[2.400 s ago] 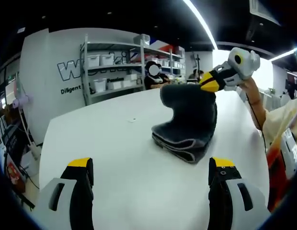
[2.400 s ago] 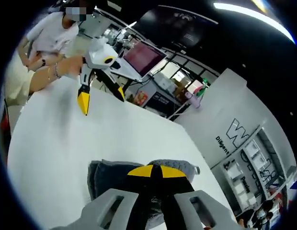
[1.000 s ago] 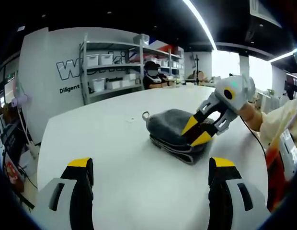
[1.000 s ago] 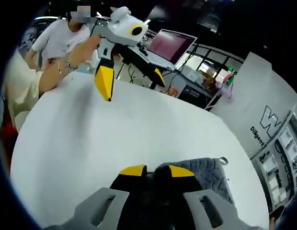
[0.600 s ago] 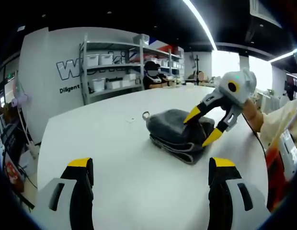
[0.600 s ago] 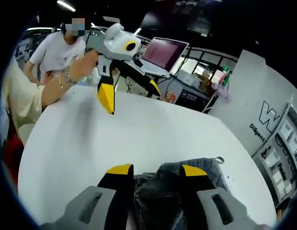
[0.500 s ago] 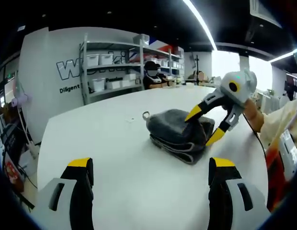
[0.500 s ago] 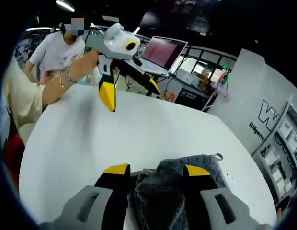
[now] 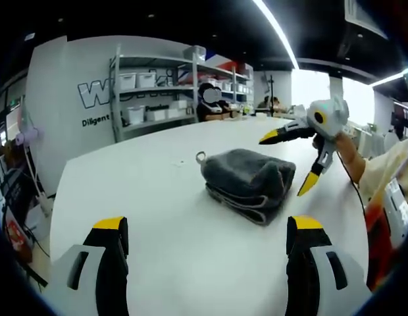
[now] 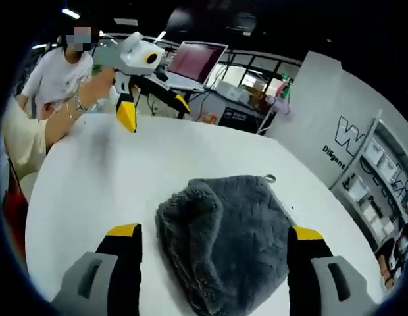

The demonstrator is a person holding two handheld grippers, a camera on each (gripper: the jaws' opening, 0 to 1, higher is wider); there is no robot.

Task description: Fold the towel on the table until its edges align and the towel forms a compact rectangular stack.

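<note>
One grey towel (image 9: 247, 181) lies folded in a thick stack on the white worktop (image 9: 158, 224), a small hanging loop (image 9: 200, 158) at one corner. Two hand-held grippers, both with jaws spread wide and holding nothing: left hand-held gripper (image 9: 207, 227) sits low, well short of the towel; right hand-held gripper (image 9: 291, 158) hovers just beside the towel's far side, clear of it. One open laptop (image 10: 194, 64) beyond the worktop, past the towel

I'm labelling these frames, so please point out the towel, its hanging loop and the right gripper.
towel (image 9: 247, 178), left gripper view, top of the folded grey stack.
hanging loop (image 9: 200, 158), left gripper view, small ring at the towel's corner.
right gripper (image 9: 289, 161), left gripper view, midway between its open yellow-tipped fingers.
</note>
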